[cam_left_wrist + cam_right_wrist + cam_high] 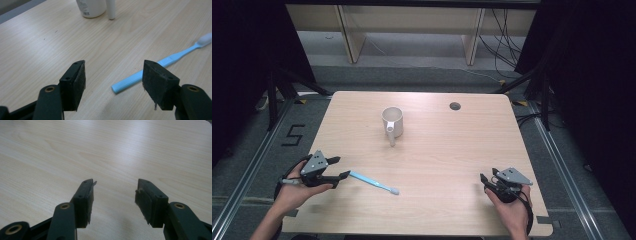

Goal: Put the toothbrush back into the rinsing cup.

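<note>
Just beyond the gaping left tool (113, 83) lies a blue toothbrush (160, 65), untouched.

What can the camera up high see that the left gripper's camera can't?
The high view alone takes in the person's two hands, the right gripper, the white ceramic mug's open top, the round hole in the table and the grey floor. The left gripper view alone gives a close look at the barcode label low on the mug. Both share the light wooden table, the light blue plastic toothbrush and the open left gripper.
</note>
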Demonstrator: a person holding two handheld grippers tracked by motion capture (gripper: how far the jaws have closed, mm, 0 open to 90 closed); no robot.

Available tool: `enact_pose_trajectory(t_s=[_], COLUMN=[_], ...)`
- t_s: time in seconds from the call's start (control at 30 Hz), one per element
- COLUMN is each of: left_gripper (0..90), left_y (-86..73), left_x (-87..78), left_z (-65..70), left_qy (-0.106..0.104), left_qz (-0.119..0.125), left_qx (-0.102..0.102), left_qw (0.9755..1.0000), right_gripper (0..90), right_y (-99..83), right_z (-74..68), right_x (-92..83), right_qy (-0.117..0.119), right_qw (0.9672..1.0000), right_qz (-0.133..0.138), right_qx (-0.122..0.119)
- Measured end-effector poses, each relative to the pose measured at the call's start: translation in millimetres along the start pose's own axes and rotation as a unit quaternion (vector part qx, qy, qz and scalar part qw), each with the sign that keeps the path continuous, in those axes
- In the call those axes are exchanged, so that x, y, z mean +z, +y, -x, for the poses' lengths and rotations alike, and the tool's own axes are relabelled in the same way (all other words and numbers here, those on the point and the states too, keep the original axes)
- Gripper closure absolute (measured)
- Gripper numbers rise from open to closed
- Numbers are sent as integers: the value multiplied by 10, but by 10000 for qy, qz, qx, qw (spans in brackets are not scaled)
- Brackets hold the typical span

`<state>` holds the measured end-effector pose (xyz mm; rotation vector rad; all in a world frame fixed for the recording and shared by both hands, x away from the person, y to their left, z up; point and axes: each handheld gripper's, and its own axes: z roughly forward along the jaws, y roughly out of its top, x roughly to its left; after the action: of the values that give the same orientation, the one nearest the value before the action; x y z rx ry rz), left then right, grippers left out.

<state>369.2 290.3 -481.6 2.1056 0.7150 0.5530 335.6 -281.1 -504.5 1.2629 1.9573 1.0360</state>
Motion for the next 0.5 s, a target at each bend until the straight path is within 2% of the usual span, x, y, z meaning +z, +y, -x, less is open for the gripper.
enact_pose_trajectory(t_s=[0.03,0.07,0.1,0.13,0.17,0.2,0.23,0.27,0.33,0.37,0.4,0.43,0.47,0.5], left_gripper=[351,354,357,359,364,366,367,369,372,379,390,395,399,402], left_y=[24,55,82,82,129,152,152,187,199,212,238,238,263,304], left_x=[4,2,10,10,17,7,7,12,20,16,18,18,13,14], left_z=[-6,-10,-1,-1,3,-18,-18,-30,-36,-46,-63,-63,-70,-84], left_qy=[-28,-107,-175,-175,-319,-407,-407,-478,-523,-575,-673,-673,-746,-848], left_qz=[-29,-106,-85,-85,-66,-192,-192,-317,-359,-466,-634,-634,-797,-1002], left_qx=[101,195,217,217,326,500,500,634,693,781,925,925,1045,1226], left_qw=[9999,9997,9996,9996,9989,9977,9977,9963,9956,9942,9914,9914,9885,9837], right_gripper=[485,484,484,484,484,483,483,484,483,482,481,481,480,479], right_y=[0,1,-4,-4,-12,-13,-13,-9,-7,-4,-2,-2,4,5], right_z=[-11,2,-12,-12,-22,-19,-19,-3,-4,7,-31,-31,-17,-44], right_x=[-6,-18,-22,-22,-30,-31,-31,-34,-44,-47,-57,-57,-44,-51], right_qy=[65,33,48,48,64,60,60,74,49,11,57,57,91,78], right_qw=[9999,10000,9998,9998,9996,9997,9997,9999,9999,10000,9996,9996,9998,9996], right_qz=[-48,-59,-86,-86,-121,-120,-120,-72,-93,-54,-125,-125,-119,-175], right_qx=[100,35,144,144,233,218,218,136,130,38,248,248,95,230])
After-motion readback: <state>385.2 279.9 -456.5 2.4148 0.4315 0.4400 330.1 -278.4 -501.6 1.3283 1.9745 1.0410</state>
